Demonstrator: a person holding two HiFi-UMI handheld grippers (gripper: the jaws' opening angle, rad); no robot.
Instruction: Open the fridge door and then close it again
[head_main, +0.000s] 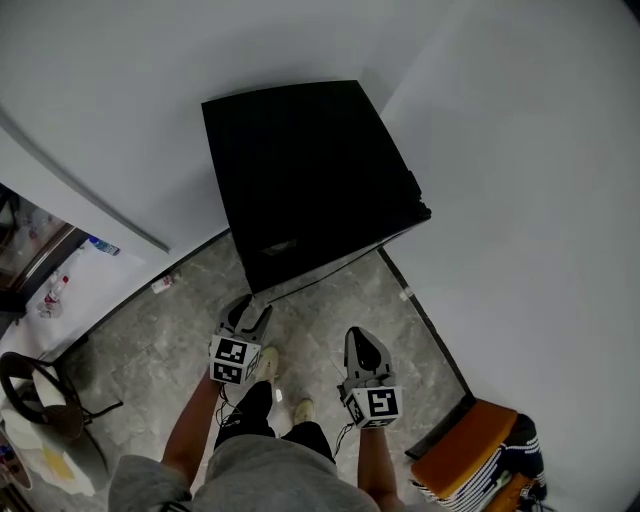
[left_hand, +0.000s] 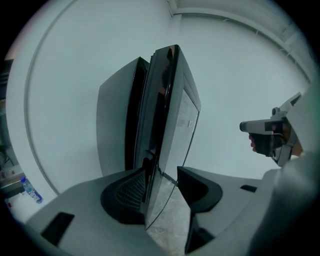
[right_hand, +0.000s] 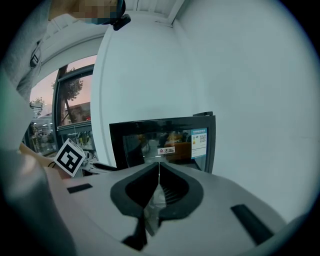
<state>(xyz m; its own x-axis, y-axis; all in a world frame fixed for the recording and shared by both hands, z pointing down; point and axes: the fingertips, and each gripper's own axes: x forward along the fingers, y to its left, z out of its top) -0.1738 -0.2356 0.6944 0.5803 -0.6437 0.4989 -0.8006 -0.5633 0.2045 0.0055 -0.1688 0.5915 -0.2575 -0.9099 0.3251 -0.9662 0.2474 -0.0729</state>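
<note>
A small black fridge (head_main: 310, 165) stands on the floor in the corner of two white walls. Its glass door (right_hand: 165, 142) faces me and carries a sticker at its upper right. My left gripper (head_main: 250, 310) is at the door's left front edge, jaws open. In the left gripper view the door's edge (left_hand: 162, 115) runs down between the two pads (left_hand: 202, 187), and neither pad presses on it. My right gripper (head_main: 362, 342) hangs further back on the right, shut and holding nothing, pointing at the door front (right_hand: 159, 169).
An orange stool (head_main: 465, 450) stands by the right wall behind me. A bottle (head_main: 103, 246) lies on a ledge at the left, and a small object (head_main: 162, 284) lies on the tiled floor. A chair (head_main: 40, 400) is at the lower left. My shoes (head_main: 270, 362) are just behind the grippers.
</note>
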